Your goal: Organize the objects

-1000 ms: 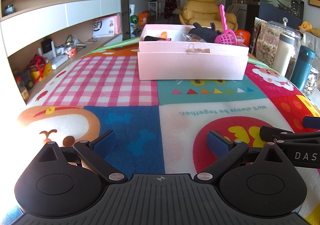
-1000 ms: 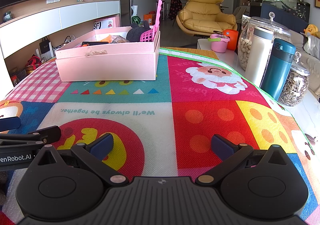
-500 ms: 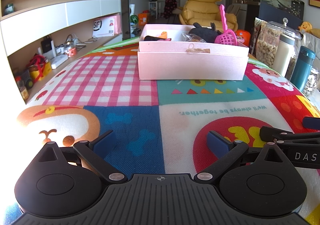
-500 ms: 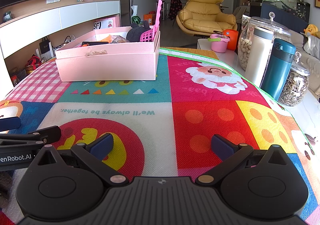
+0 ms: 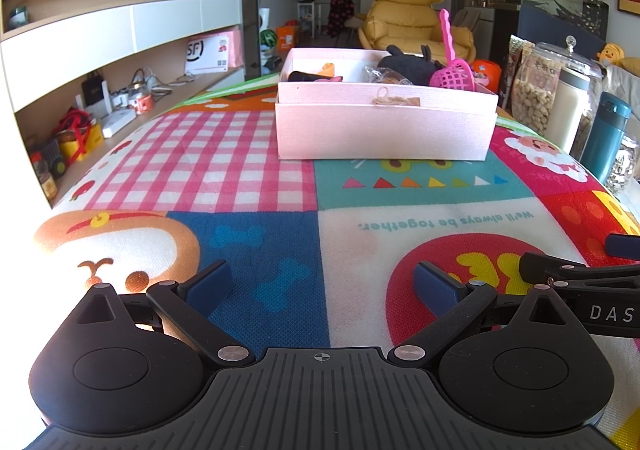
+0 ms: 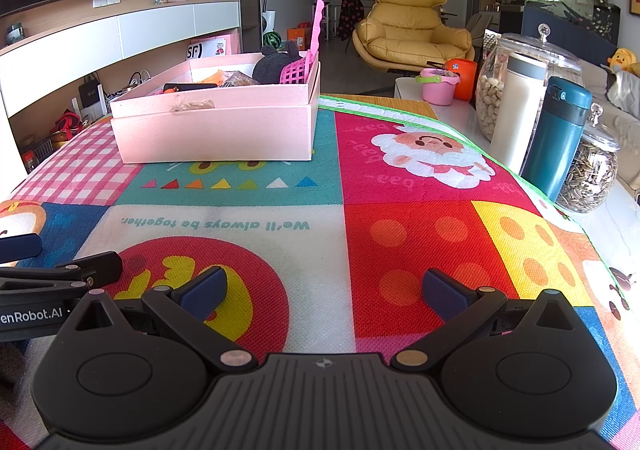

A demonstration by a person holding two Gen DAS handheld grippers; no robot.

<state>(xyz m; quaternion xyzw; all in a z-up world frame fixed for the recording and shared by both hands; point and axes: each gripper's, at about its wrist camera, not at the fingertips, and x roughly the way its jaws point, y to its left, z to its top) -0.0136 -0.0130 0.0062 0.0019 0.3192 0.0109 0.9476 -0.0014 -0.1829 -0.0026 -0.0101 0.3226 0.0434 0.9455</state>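
A pink box (image 5: 384, 126) stands at the far side of the colourful mat (image 5: 280, 178); it also shows in the right wrist view (image 6: 216, 130). Inside it are a pink slotted scoop (image 5: 452, 70), a dark plush item (image 5: 404, 64), a wrapped snack (image 5: 384, 76) and small orange and black items. My left gripper (image 5: 322, 286) is open and empty, low over the mat's near edge. My right gripper (image 6: 322, 290) is open and empty, beside the left one. Each gripper's fingers show at the other view's edge.
At the right edge stand a large glass jar of nuts (image 6: 492, 98), a white bottle (image 6: 516, 110), a teal flask (image 6: 556, 138) and a small jar of seeds (image 6: 588, 174). A pink and an orange bucket (image 6: 436, 84) sit behind. Shelves lie to the left.
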